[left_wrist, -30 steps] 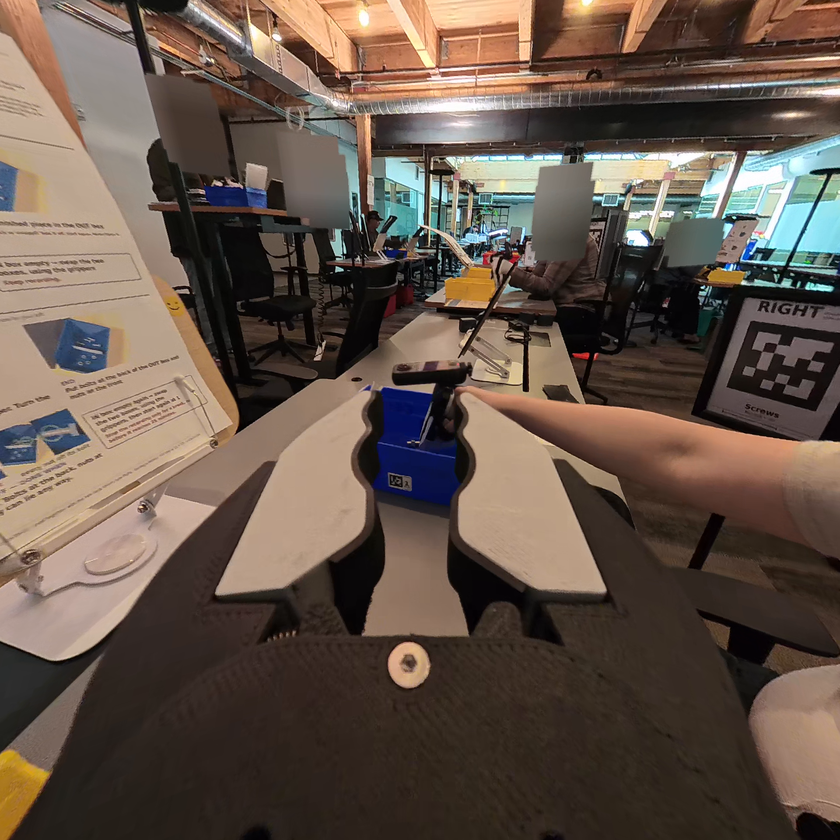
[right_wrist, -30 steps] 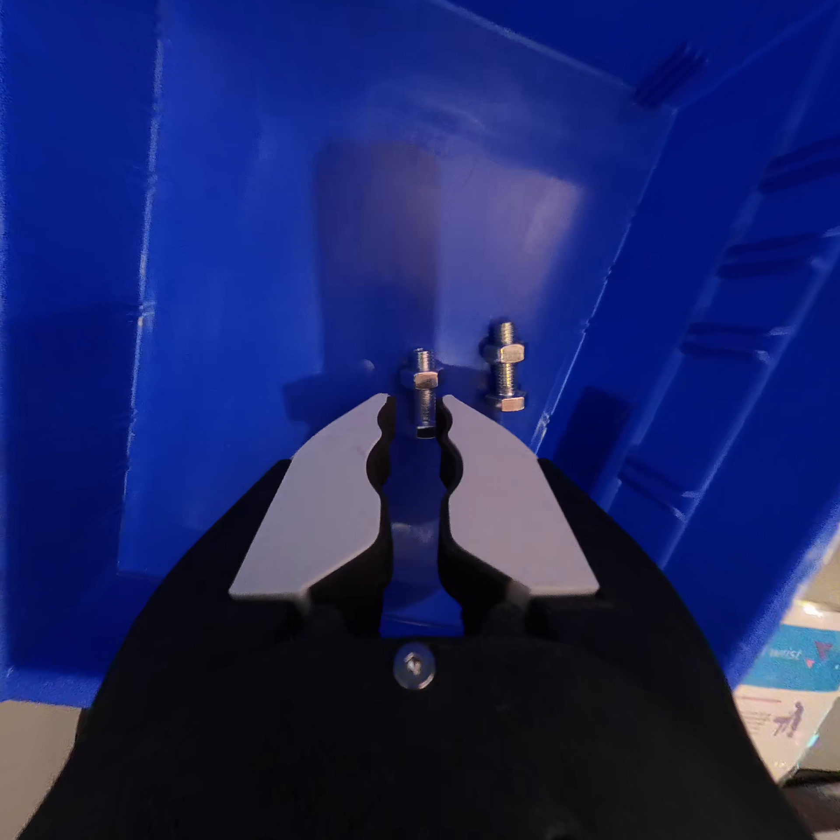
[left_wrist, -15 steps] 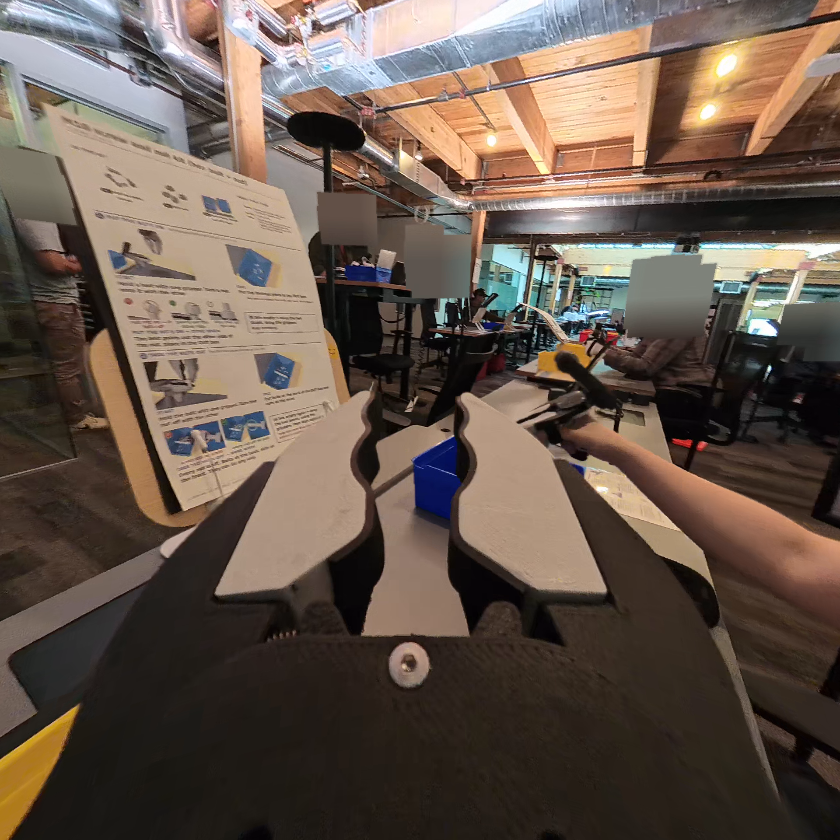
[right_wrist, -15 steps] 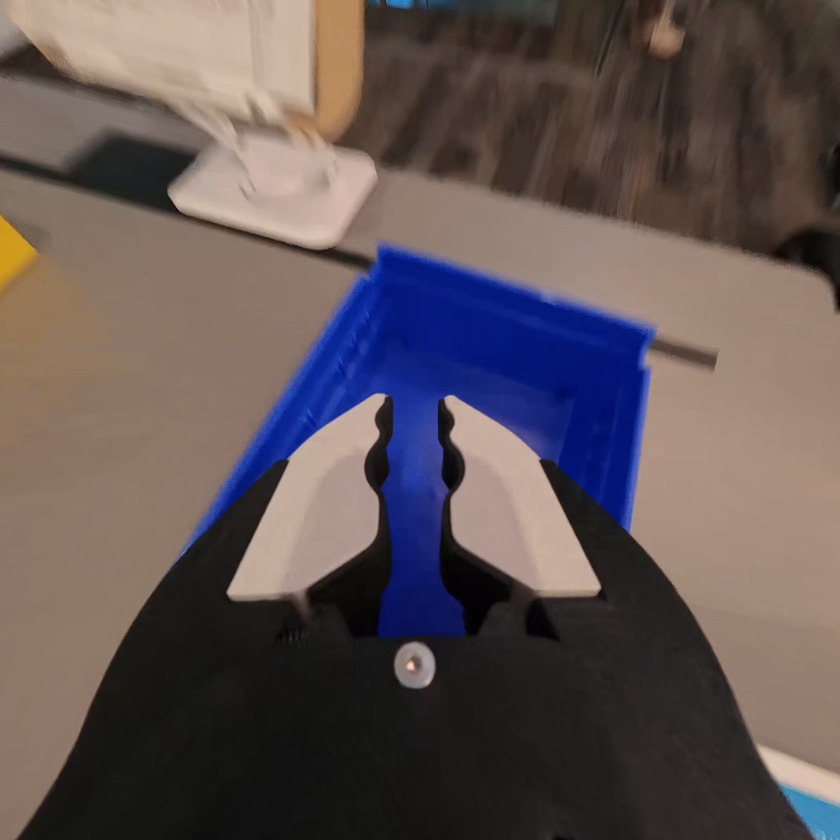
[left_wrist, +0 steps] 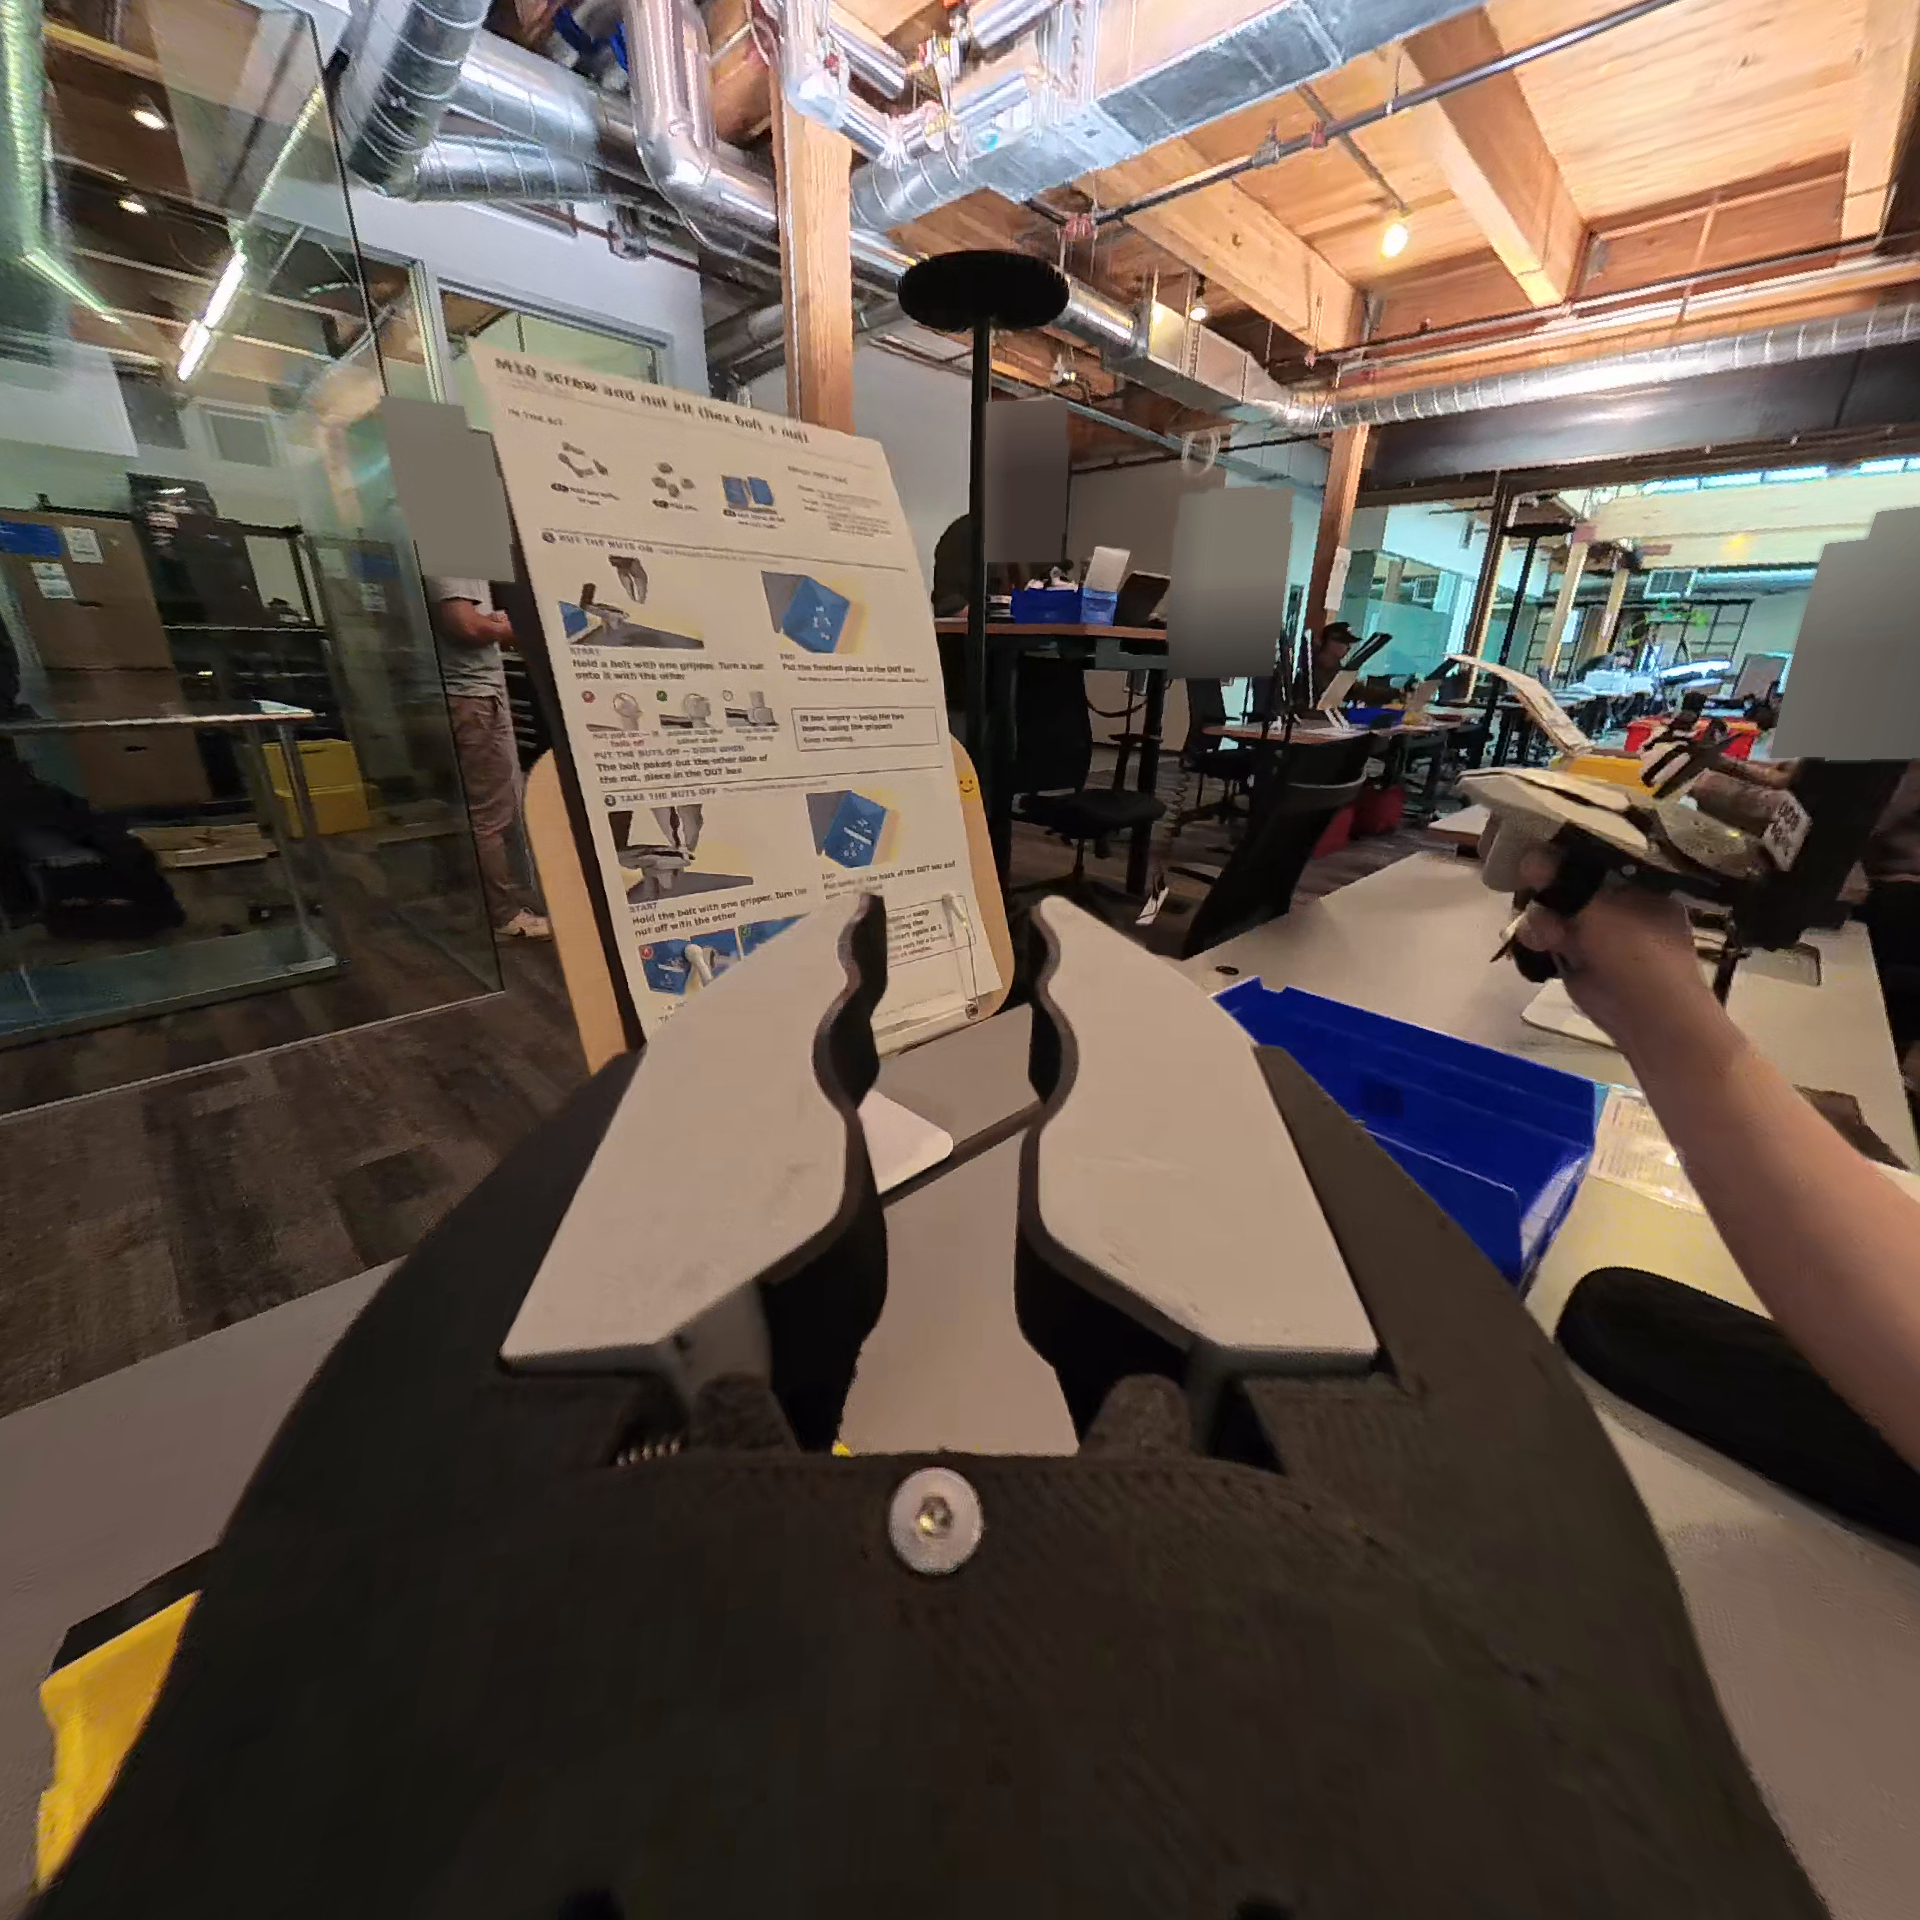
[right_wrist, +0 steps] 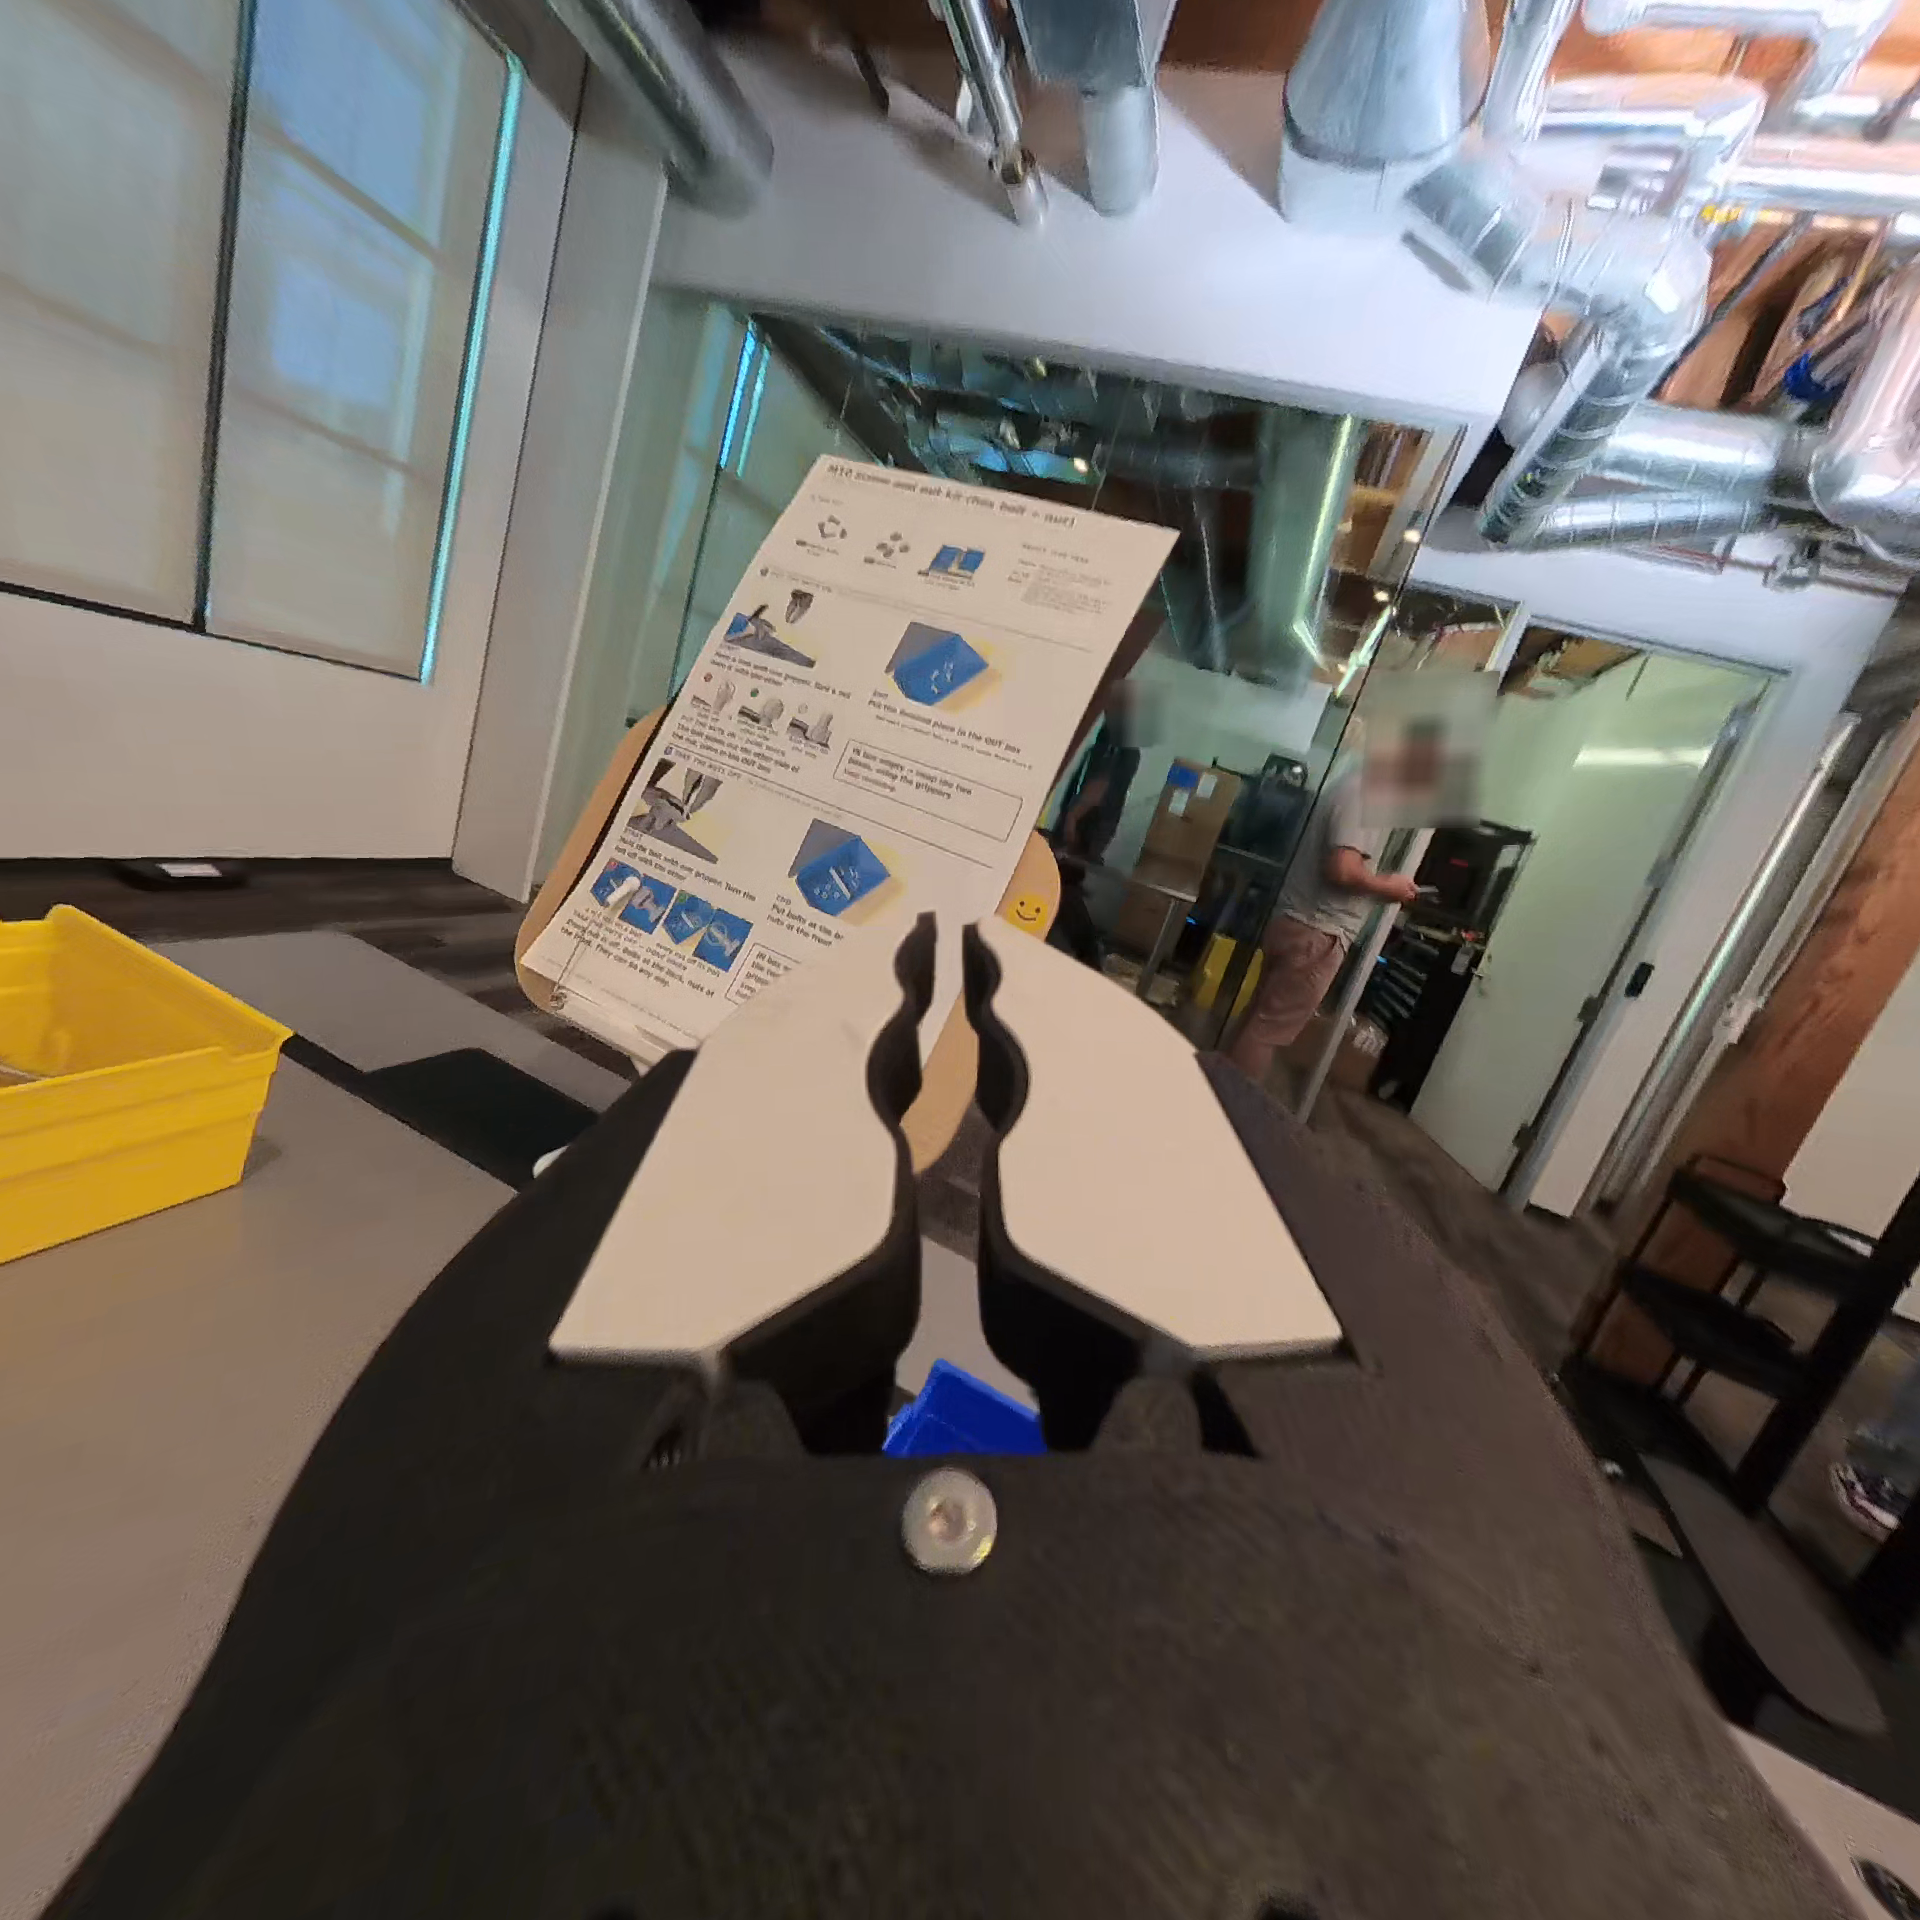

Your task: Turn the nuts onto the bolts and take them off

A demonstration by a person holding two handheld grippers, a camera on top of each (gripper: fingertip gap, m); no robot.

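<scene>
I'm holding my left gripper (left_wrist: 956, 935) apart and empty, my right gripper (right_wrist: 948, 940) nearly together, empty. Blue bin (left_wrist: 1434, 1132) is sitting at three o'clock; nuts and bolts hidden.

open-plan office/workshop | exposed ducts (left_wrist: 582, 156) | timber beams (left_wrist: 1507, 156) | desk rows (left_wrist: 1351, 727)

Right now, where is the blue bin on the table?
In the left wrist view the blue bin sits on the grey table, right of the instruction sheet and below the raised right hand-held gripper.
</scene>
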